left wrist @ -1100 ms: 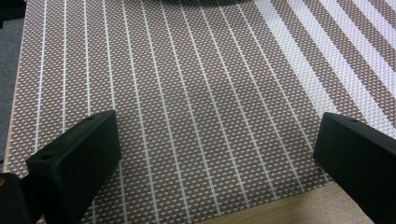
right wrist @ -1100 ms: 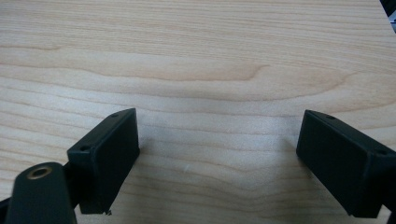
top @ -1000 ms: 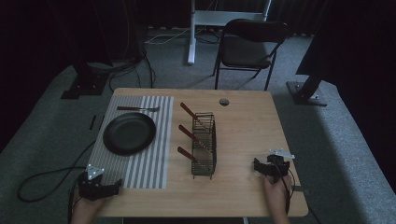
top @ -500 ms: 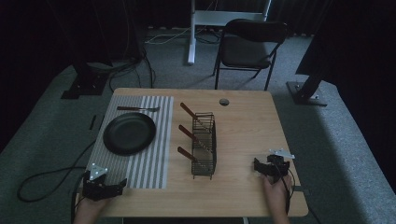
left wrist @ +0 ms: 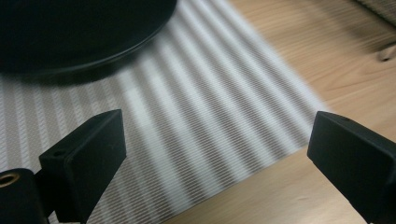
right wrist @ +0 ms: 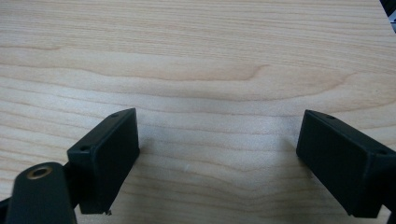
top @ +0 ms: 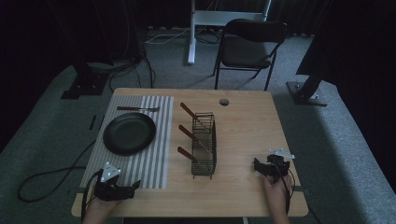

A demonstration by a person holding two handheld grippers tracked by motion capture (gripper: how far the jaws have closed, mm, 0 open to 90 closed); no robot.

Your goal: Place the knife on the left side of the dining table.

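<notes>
A black plate (top: 129, 133) lies on a grey striped placemat (top: 154, 163) at the table's left, with a wood-handled utensil (top: 137, 108) on the mat behind it. A black wire caddy (top: 204, 144) mid-table holds three wood-handled utensils (top: 187, 134). My left gripper (top: 134, 187) sits at the mat's near edge, jaws open and pointing right. In the left gripper view the left gripper (left wrist: 219, 154) is open over the placemat (left wrist: 187, 116), with the plate (left wrist: 70, 32) ahead on the left. My right gripper (top: 256, 166) rests near the front right, and the right gripper (right wrist: 219, 154) is open over bare wood.
The wooden table (top: 247, 126) has a small round grommet (top: 224, 101) near its far edge. A black folding chair (top: 250, 44) stands behind the table. Cables (top: 42, 182) trail over the grey carpet on the left.
My left gripper has slid rightward along the front edge onto the placemat's near edge. The right gripper has stayed where it was.
</notes>
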